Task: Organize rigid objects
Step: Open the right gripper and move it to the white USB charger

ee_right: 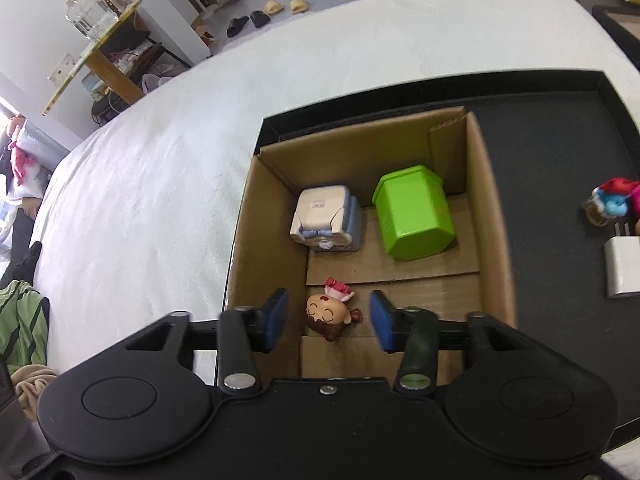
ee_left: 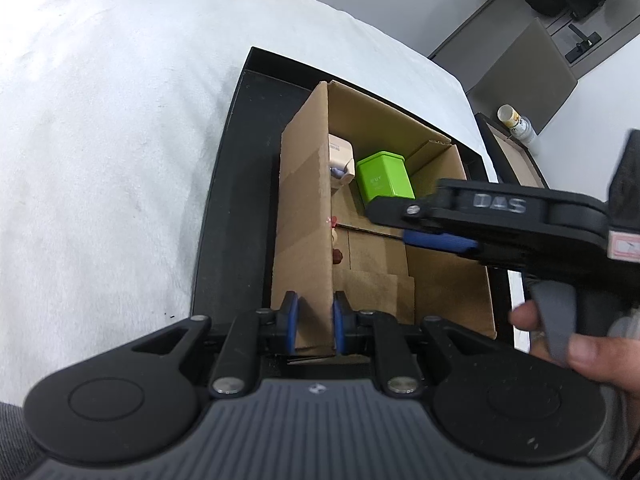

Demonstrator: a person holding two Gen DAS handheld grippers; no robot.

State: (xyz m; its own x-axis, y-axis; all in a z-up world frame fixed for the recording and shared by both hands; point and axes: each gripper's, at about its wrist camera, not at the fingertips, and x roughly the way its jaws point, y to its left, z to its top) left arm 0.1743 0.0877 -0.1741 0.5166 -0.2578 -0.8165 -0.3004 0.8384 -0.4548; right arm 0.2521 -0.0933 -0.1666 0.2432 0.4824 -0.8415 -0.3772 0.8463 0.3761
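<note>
Below, figurine (ee_right: pixel 333 313) in cardboard box (ee_right: pixel 490 216).

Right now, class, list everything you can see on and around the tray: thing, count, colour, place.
cardboard box: one, brown, on the tray.
green tin: one, lime, inside the box, far right.
cream block toy: one, cream and blue, inside the box, left of the tin.
doll figure: one, brown-haired, lying on the box floor.
black tray: one, on the white cloth.
small figure: one, red and blue, on the tray, outside the box.
white block: one, beside that figure.
left hand-held gripper: shut on the box wall.
right hand-held gripper: open, pads either side of the doll.
</note>
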